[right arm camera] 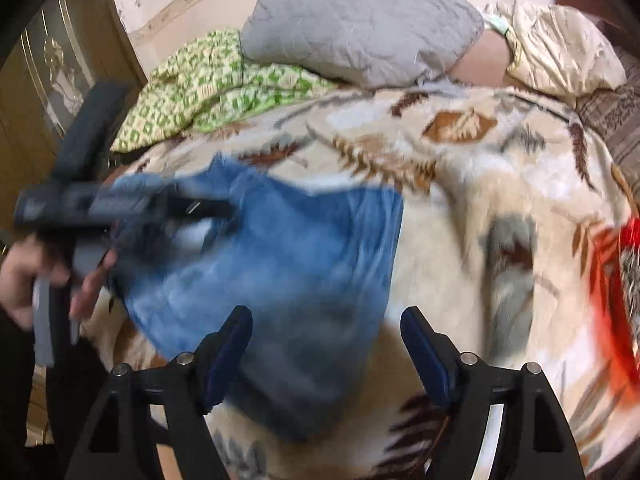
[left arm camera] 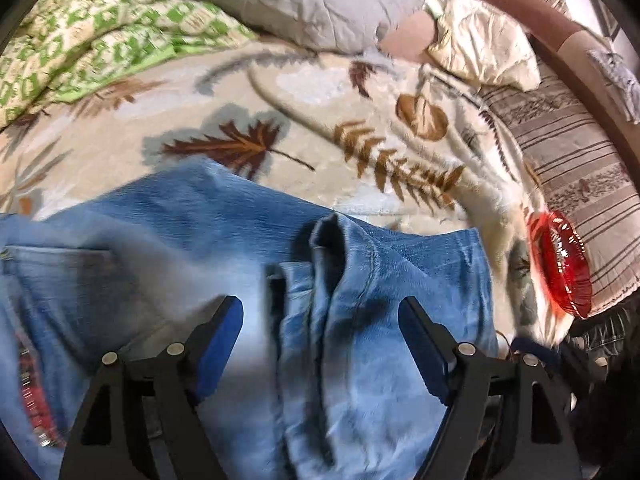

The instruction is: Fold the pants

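Light blue jeans (left arm camera: 248,264) lie on a leaf-patterned blanket (left arm camera: 304,100) on a bed. In the left wrist view the waistband and a back pocket fill the lower frame. My left gripper (left arm camera: 320,312) is open just above the denim, holding nothing. In the right wrist view the jeans (right arm camera: 288,272) lie folded into a blue block left of centre. My right gripper (right arm camera: 326,320) is open above their near edge, empty. The left gripper's body (right arm camera: 92,204) shows blurred over the jeans' left end, held by a hand.
A grey quilted pillow (right arm camera: 360,20), a green patterned cover (right arm camera: 216,80) and a cream pillow (right arm camera: 560,44) lie at the head of the bed. A red glass dish (left arm camera: 564,260) sits at the right edge. A striped sheet (left arm camera: 572,152) shows beyond the blanket.
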